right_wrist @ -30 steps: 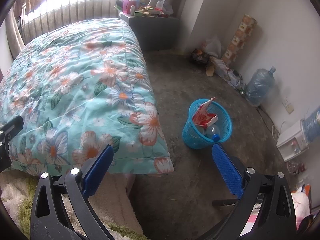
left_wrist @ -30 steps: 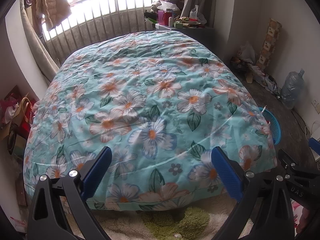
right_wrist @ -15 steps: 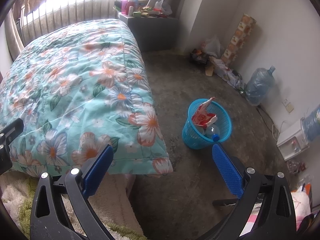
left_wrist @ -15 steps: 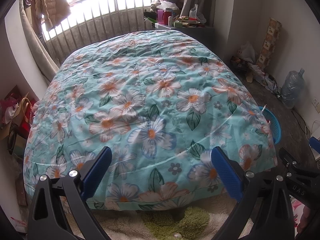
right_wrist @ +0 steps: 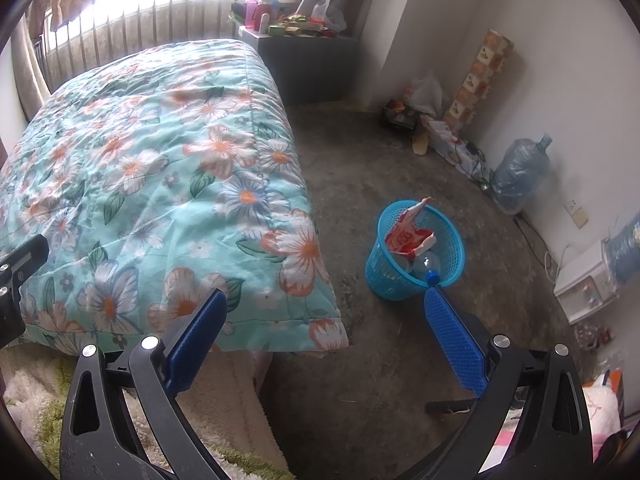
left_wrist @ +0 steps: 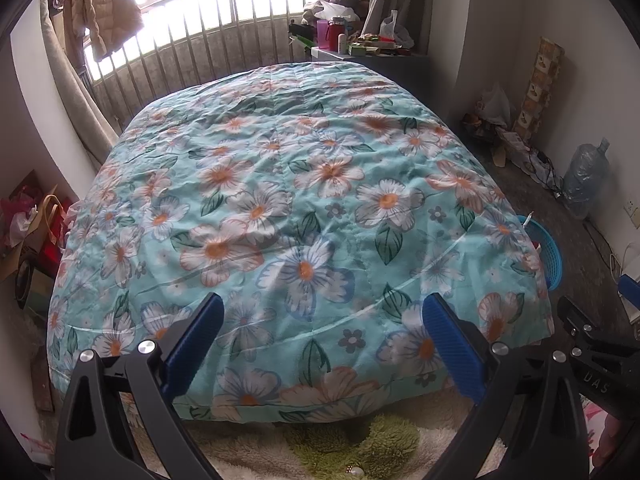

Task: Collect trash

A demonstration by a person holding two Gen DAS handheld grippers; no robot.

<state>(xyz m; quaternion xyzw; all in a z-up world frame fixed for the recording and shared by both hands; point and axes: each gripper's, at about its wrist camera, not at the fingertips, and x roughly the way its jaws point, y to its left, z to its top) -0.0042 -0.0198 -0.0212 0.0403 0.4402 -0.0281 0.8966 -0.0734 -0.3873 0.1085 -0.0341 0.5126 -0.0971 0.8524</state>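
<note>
Bedroom, floral quilt (left_wrist: 304, 208) across bed. Blue basket (right_wrist: 414, 256) on floor beside bed corner, holding wrapper (right_wrist: 408, 236) and bottle (right_wrist: 427, 266). Little has shifted lately; my left tongs (left_wrist: 322, 344) and right tongs (right_wrist: 324, 332) gape empty. Collecting looks done.

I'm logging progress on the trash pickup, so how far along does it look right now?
Done: the blue basket on the floor already holds a red-and-white wrapper and a clear bottle. In hand: nothing; the left gripper and right gripper are both open and empty. Left: no loose trash shows on the floral quilt, so little seems to remain.
</note>
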